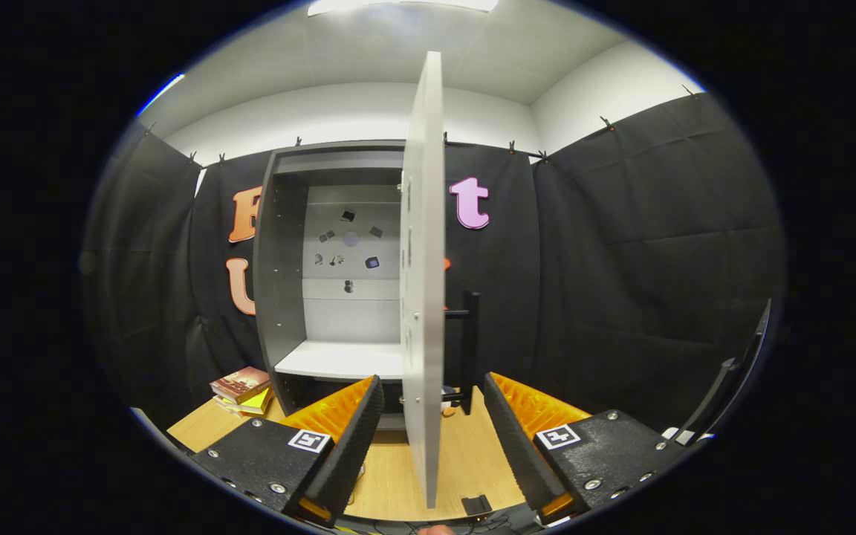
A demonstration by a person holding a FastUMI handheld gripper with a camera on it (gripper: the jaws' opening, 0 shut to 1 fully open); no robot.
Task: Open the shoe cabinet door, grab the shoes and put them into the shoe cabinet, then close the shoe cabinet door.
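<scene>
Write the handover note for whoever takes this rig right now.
Tool: open, holding nothing; the edge of the open cabinet door stands between its fingers.
Shoe cabinet: on the wooden table, white shelf bare. Black door handle on the door's far side. Stack of books left of the cabinet.
Done: door opened.
Left: find the shoes, put them in, close the door.

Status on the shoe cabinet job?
Done: the cabinet door stands swung open, edge-on between the spread fingers of the gripper, which holds nothing. The white shelf carries no shoes. Left: fetch the shoes, set them in the shoe cabinet, close the door.
</scene>
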